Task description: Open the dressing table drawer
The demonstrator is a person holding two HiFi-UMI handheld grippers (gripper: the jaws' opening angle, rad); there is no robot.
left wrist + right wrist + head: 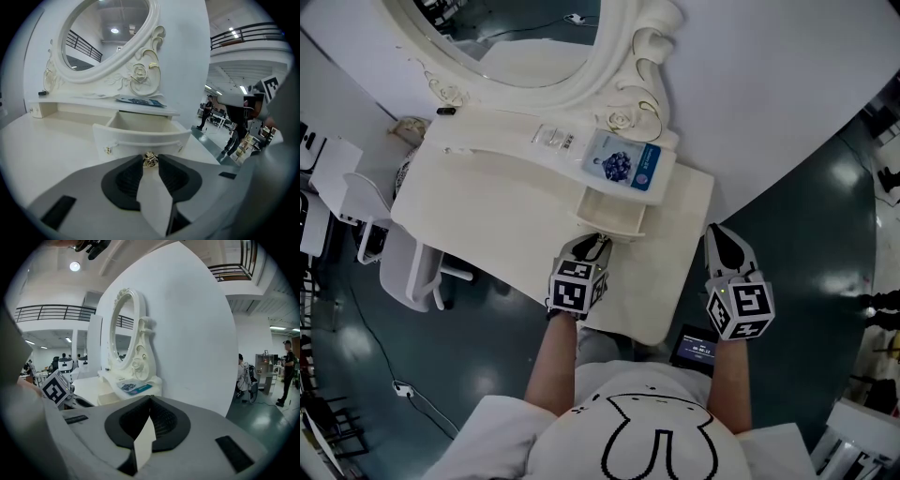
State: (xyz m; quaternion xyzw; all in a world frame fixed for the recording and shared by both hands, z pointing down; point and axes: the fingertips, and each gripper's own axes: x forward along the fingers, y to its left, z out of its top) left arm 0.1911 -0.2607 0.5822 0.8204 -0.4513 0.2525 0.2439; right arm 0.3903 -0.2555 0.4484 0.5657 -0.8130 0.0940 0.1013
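1. Person's white top [628,441] fills the bottom of the head view, with two forearms reaching out and one gripper in each hand.
2. Left gripper [598,244] is over the right half of the dressing table [487,211] tabletop, its jaws slightly apart either side of the single gold knob [150,159], not clamped.
3. One drawer [609,214] stands pulled out from under the rear shelf, its front towards the near edge.
4. Right gripper [717,234] hangs beyond the tabletop's right edge, jaws together on nothing.
5. Two packets lie on the shelf: a blue-and-white packet [623,161] above the drawer and a clear packet [553,138] to its left. One ornate mirror [614,56] stands behind.
6. One white chair [408,267] stands off the left edge, and one dark screen device [698,349] lies near the near right corner.
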